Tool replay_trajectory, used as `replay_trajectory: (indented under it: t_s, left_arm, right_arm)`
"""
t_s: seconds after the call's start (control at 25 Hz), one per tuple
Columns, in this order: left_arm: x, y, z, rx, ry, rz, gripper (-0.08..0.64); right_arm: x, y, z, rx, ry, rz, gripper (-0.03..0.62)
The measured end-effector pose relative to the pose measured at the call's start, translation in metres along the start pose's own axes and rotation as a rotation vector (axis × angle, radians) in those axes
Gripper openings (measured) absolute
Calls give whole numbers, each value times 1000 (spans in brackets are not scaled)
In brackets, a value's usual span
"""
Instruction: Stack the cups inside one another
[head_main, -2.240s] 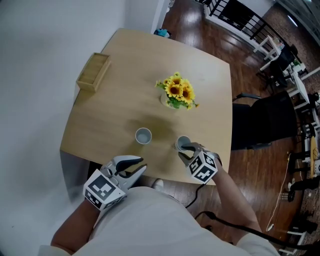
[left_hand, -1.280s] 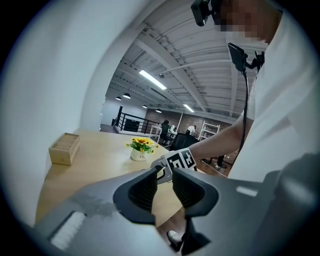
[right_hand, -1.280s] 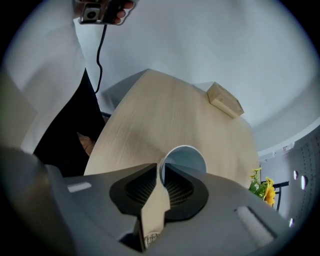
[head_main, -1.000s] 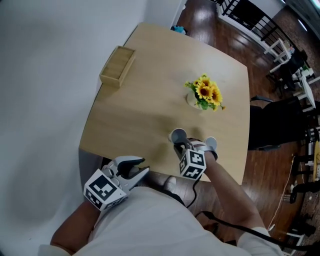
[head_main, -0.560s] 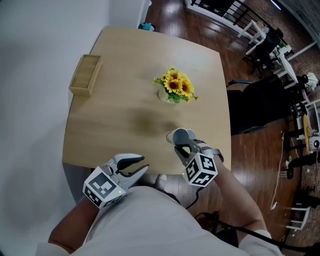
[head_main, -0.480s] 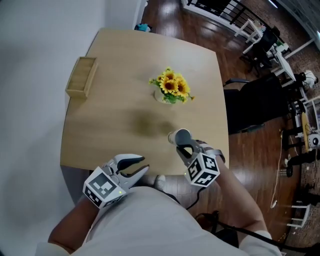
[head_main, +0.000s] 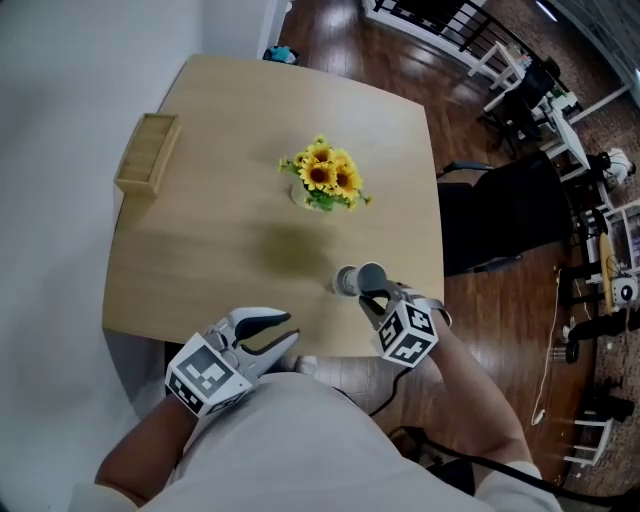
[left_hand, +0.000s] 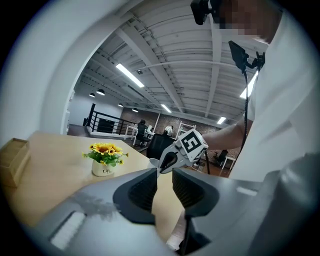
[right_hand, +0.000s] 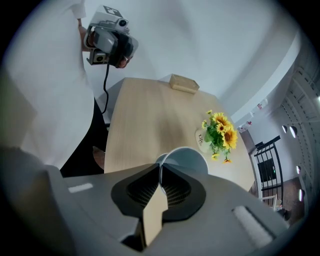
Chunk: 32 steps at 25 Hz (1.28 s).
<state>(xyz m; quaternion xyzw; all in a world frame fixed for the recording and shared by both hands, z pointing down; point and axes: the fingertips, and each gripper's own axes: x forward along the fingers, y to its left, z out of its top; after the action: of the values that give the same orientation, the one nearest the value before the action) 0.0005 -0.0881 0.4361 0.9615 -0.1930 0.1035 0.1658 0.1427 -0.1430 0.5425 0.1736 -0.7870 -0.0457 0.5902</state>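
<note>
Filling most of the head view, the pale wooden table (head_main: 200, 250) stands against a white wall, with dark wood flooring and a black chair (head_main: 500, 215) off its right side. The person's white-clad torso (head_main: 290, 440) takes up the lower part of that view. A shallow wooden box (head_main: 147, 153) lies near the table's far left edge, well apart from everything else. A small white pot of sunflowers (head_main: 320, 180) stands upright near the middle of the table.

The left tool (head_main: 288, 330) hangs at the table's near edge, pointing across it. Its jaws stand a narrow gap apart with nothing between them. The right tool (head_main: 372, 298) reaches steeply down over the near right part of the table. Its jaws are pinched together on the rim wall of the held cup (head_main: 373, 276), one pad inside the mouth and one outside.

The second cup (head_main: 345, 282) sits just to the left of the held cup, between it and the pot's side of the table. In the right gripper view it peeks out from behind the held cup's rim. Whether the two cups touch, or whether the held cup is off the table, cannot be told.
</note>
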Motion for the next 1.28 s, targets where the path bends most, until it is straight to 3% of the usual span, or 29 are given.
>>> replay_trajectory:
  t_s: [0.48,0.8,0.96,1.12,1.2,1.28]
  left_arm:
    - [1,4,-7,-63,4,93,104]
    - [-23,8,-14,-87,21,97,104]
    - [-37,11,-16,-85,24,62,104]
    - [-49,14,-27,-77,44,7,104]
    - [-56,16,-34,-75,53,-4,90]
    - [-62,19,-41,-80,55,-6,80]
  right_arm:
    - [54,9,-17,-59,41,109,26]
    - [50,12,-9,-12,32,78,60]
    - [26,5,1,81,-27,-35,61]
    - [-18,-6,20,275,-162,-229,61]
    - [-37,7,25,399,-222,-261,63]
    - [-48,35,26,489,-249,-238,71]
